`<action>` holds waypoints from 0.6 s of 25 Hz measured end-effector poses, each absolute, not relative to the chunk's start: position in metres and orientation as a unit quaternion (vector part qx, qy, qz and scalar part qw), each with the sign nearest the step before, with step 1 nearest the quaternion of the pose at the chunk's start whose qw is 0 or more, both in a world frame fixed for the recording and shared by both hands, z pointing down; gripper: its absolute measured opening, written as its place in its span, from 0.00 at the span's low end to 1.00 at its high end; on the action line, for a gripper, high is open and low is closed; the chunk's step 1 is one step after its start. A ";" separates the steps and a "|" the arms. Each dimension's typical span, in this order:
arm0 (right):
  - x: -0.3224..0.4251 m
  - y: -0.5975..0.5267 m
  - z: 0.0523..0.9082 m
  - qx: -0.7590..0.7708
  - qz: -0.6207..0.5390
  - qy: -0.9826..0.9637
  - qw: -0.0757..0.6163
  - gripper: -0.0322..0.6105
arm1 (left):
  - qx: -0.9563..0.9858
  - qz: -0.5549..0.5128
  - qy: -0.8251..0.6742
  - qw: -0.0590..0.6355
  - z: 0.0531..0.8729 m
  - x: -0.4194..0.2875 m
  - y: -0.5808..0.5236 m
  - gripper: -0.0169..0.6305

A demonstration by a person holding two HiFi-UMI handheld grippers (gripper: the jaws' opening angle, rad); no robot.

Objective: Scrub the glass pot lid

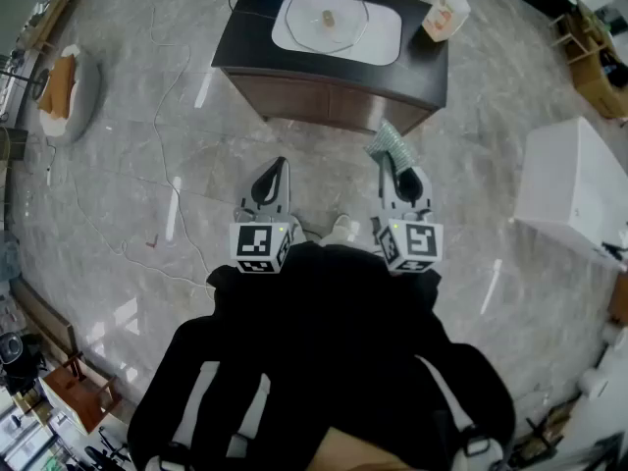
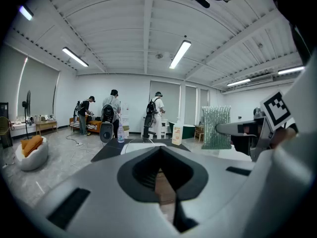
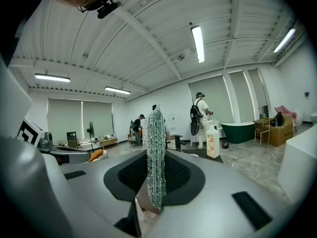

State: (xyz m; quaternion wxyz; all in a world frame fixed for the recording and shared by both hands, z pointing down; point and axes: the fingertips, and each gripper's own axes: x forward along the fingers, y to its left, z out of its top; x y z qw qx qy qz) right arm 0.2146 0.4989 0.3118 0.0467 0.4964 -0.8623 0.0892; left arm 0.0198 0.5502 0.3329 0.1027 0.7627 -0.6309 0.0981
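You haven't started scrubbing. Your right gripper (image 1: 389, 162) is clamped on the scrubber (image 1: 391, 143), your left gripper (image 1: 280, 166) is closed and empty, and the glass lid (image 1: 329, 16) waits on the table (image 1: 247, 39), well ahead.

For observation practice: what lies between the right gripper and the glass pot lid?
Head view: the right gripper, shut on a green scrubber, is separated from the glass pot lid by floor, the dark table and its white mat.
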 end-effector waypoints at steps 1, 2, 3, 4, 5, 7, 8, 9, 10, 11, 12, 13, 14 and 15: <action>0.217 0.499 0.312 0.494 0.089 -0.864 0.047 0.16 | 0.762 0.096 -0.632 0.105 0.333 0.023 0.551 0.03; 0.220 0.498 0.312 0.491 0.089 -0.865 0.048 0.16 | 0.761 0.095 -0.634 0.106 0.333 0.027 0.552 0.03; 0.223 0.497 0.313 0.489 0.090 -0.866 0.047 0.16 | 0.759 0.093 -0.635 0.106 0.333 0.031 0.552 0.03; 0.227 0.496 0.313 0.487 0.093 -0.867 0.045 0.16 | 0.759 0.092 -0.636 0.106 0.333 0.034 0.552 0.03; 0.231 0.495 0.312 0.485 0.096 -0.868 0.042 0.16 | 0.758 0.091 -0.638 0.105 0.333 0.039 0.551 0.03; 0.240 0.493 0.312 0.480 0.100 -0.871 0.037 0.16 | 0.756 0.090 -0.640 0.102 0.332 0.048 0.549 0.03; 0.244 0.492 0.312 0.477 0.100 -0.872 0.035 0.16 | 0.756 0.090 -0.641 0.100 0.331 0.053 0.548 0.03; 0.248 0.492 0.313 0.474 0.101 -0.874 0.033 0.16 | 0.755 0.091 -0.642 0.098 0.330 0.058 0.548 0.03; 0.252 0.492 0.313 0.471 0.101 -0.876 0.031 0.16 | 0.754 0.092 -0.643 0.097 0.331 0.064 0.549 0.03; 0.255 0.491 0.313 0.468 0.102 -0.877 0.029 0.16 | 0.753 0.093 -0.644 0.096 0.332 0.069 0.549 0.03; 0.258 0.489 0.313 0.465 0.102 -0.879 0.028 0.16 | 0.752 0.094 -0.645 0.096 0.335 0.074 0.548 0.03; 0.261 0.487 0.313 0.461 0.101 -0.881 0.027 0.16 | 0.751 0.094 -0.646 0.098 0.337 0.079 0.546 0.03; 0.262 0.485 0.314 0.458 0.100 -0.883 0.027 0.16 | 0.750 0.095 -0.647 0.101 0.340 0.082 0.546 0.03; 0.263 0.485 0.315 0.454 0.099 -0.885 0.029 0.16 | 0.748 0.096 -0.648 0.104 0.342 0.085 0.547 0.03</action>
